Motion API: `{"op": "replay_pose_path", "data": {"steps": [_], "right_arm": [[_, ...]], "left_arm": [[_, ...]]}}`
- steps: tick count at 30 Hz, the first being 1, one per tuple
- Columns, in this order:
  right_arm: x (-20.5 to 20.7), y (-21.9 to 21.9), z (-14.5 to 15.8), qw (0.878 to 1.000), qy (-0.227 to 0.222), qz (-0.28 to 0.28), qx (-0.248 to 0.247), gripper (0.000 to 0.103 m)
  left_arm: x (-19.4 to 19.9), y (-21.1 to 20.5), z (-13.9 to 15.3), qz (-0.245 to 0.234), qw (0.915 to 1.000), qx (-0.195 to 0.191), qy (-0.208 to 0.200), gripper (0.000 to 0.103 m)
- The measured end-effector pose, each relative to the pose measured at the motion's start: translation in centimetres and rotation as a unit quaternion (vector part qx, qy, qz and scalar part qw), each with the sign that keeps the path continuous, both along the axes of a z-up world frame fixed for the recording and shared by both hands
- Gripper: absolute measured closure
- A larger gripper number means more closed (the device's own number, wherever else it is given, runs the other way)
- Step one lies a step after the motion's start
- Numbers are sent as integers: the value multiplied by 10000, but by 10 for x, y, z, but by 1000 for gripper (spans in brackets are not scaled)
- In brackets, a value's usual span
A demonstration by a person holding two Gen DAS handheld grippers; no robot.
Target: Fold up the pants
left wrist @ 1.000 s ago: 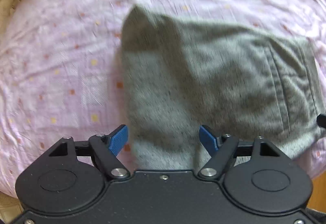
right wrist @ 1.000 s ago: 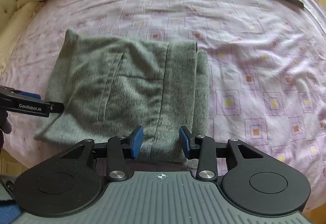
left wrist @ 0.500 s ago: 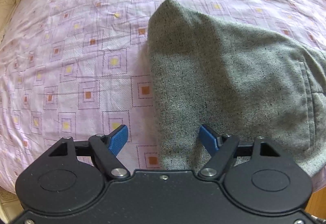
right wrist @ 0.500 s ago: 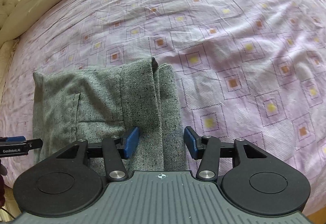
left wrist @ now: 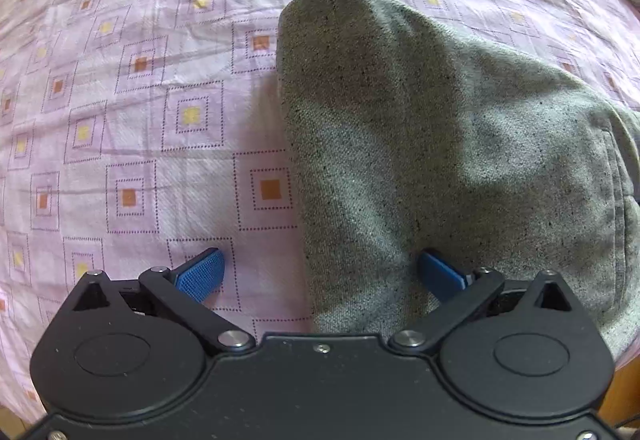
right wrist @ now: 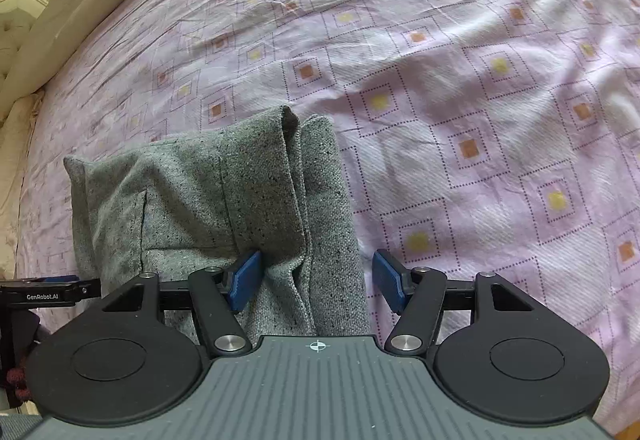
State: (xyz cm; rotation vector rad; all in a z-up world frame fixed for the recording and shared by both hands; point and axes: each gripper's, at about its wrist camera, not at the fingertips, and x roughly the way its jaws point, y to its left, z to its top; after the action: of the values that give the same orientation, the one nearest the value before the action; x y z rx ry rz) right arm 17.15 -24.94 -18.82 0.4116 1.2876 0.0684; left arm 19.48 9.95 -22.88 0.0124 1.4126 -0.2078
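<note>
Nearest, the left hand-held gripper (left wrist: 320, 276) stands wide open astride the near left edge of the grey pants (left wrist: 420, 143), seemingly placed to pinch that edge for another fold. The right hand-held gripper (right wrist: 318, 280) is likewise open, straddling the stacked layers at their right edge. The folded pants lie by the bed's near edge on the pink bedsheet (right wrist: 460, 99), which stretches beyond.

A pink patterned bedsheet (right wrist: 480, 87) is covering the bed, with a cream headboard (right wrist: 24, 11) standing behind it.
</note>
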Motion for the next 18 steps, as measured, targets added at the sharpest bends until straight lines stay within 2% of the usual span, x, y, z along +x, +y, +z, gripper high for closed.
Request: {"op": "replay_pose_path", "data": {"steps": [3, 6, 7, 8, 9, 10, 12, 13, 14, 18], "right_arm": [[3, -2, -2, 9999, -45, 62, 135, 43], [5, 1, -5, 9980, -39, 93, 618, 43], [5, 6, -6, 9981, -30, 132, 607, 42], [6, 11, -6, 9982, -44, 200, 555, 44], [6, 13, -7, 9981, -54, 251, 561, 54], [8, 14, -7, 9981, -21, 239, 572, 60], [7, 16, -3, 9984, -21, 242, 520, 71], [6, 17, 0, 9984, -63, 303, 467, 73], [4, 18, 4, 9985, -107, 369, 395, 74], [0, 24, 18, 9980, -270, 514, 242, 79]], "left_arm": [[-4, -1, 0, -49, 9999, -33, -138, 0], [-3, -1, 0, 101, 9998, -88, -154, 0], [-3, -2, 1, 145, 9997, -132, -162, 0], [-3, -3, 1, 174, 9994, -242, -177, 1], [-3, -1, 1, 244, 9989, -368, -183, 2], [0, 0, 3, 357, 9981, -461, -206, 9], [1, 0, 12, 501, 9968, -526, -340, 34], [1, 1, 16, 527, 9954, -726, -349, 64], [5, 6, 18, 619, 9931, -968, -223, 86], [-5, -5, 33, 772, 9944, -561, -453, 87]]}}
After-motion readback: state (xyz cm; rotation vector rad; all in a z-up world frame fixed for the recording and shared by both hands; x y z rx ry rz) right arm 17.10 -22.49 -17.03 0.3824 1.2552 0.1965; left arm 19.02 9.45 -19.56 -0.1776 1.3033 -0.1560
